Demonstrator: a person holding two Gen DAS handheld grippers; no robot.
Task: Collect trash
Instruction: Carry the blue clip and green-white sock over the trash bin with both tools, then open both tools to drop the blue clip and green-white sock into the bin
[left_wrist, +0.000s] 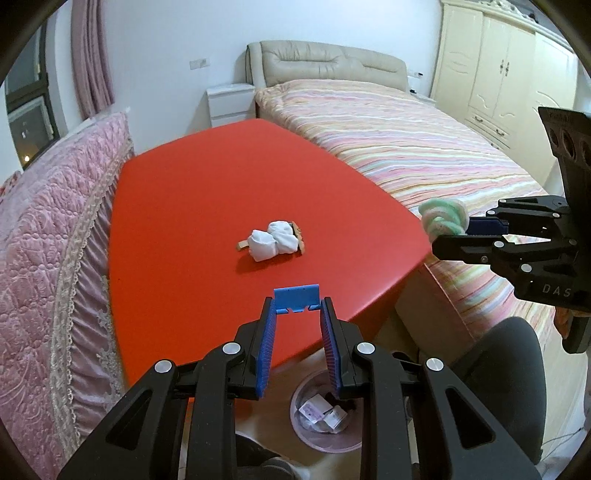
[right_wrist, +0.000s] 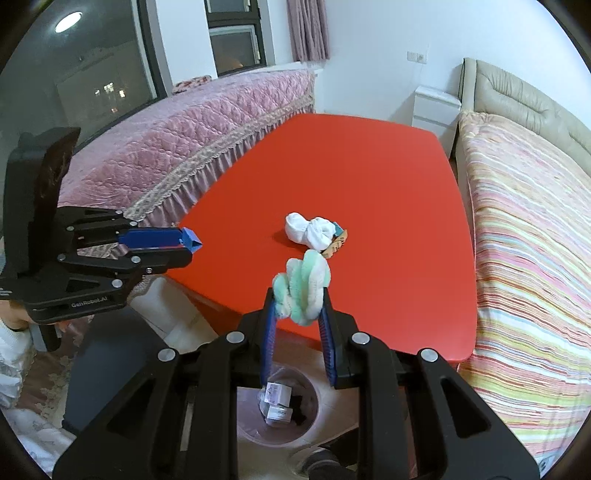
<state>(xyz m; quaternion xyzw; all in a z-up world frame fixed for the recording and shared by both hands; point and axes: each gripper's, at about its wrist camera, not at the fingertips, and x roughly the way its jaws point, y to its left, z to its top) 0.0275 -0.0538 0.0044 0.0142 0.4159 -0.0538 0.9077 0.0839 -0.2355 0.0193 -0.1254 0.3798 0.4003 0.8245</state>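
Observation:
My left gripper (left_wrist: 297, 308) is shut on a small blue box-like piece (left_wrist: 296, 297) above the near edge of the red table (left_wrist: 192, 192). My right gripper (right_wrist: 298, 295) is shut on a fluffy green-and-white bundle (right_wrist: 303, 286), also over the near edge. Each shows in the other's view: the right gripper (left_wrist: 456, 232) with its bundle (left_wrist: 443, 218), the left gripper (right_wrist: 184, 246) with the blue piece (right_wrist: 192, 242). Mid-table lies a white crumpled wad (left_wrist: 275, 240) (right_wrist: 310, 230) with a wooden stick and a wrapper. A pink bin (left_wrist: 325, 415) (right_wrist: 277, 406) stands on the floor below.
A pink quilted bed cover (left_wrist: 55, 240) runs along the table's left side and a striped bed (left_wrist: 406, 147) along its right. A dark chair (left_wrist: 517, 369) stands by the bin, which holds small boxes and papers. A white nightstand (left_wrist: 231, 103) is behind the table.

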